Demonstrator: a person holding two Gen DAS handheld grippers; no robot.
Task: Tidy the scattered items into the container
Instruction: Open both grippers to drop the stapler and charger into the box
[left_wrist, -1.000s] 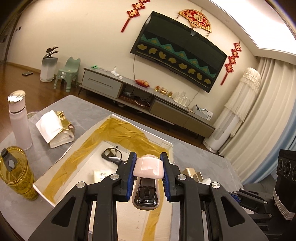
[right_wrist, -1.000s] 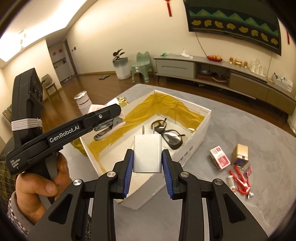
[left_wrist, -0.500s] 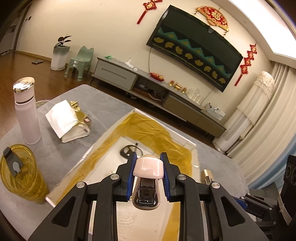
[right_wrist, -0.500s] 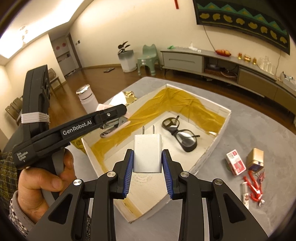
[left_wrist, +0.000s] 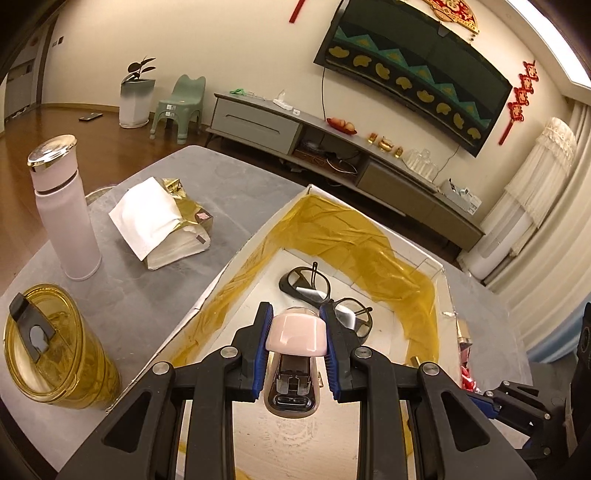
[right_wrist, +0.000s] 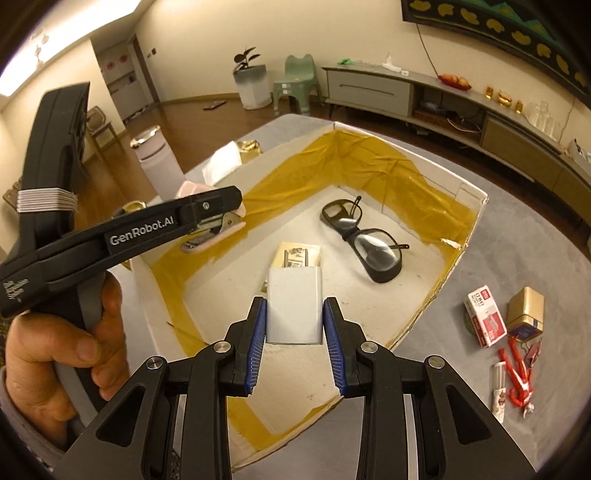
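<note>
- Already in the box (right_wrist: 476, 206): glasses (right_wrist: 364, 236) and a small card packet (right_wrist: 297, 254) lying on its floor.
- Left claw (left_wrist: 296, 345), closed on a pink stapler (left_wrist: 295, 363), hangs over the box's left side, above the floor and not yet released.
- Right claw (right_wrist: 294, 319), closed on a white charger (right_wrist: 294, 304), is held over the box's near end, also unreleased.
- Left to gather, on the tabletop (right_wrist: 535, 229) right of the box: a staples box (right_wrist: 484, 319), a gold box (right_wrist: 526, 314), red clips (right_wrist: 515, 369) and a small tube (right_wrist: 499, 387).
- My judgement: roughly halfway, with two drops pending and four items after them.
</note>
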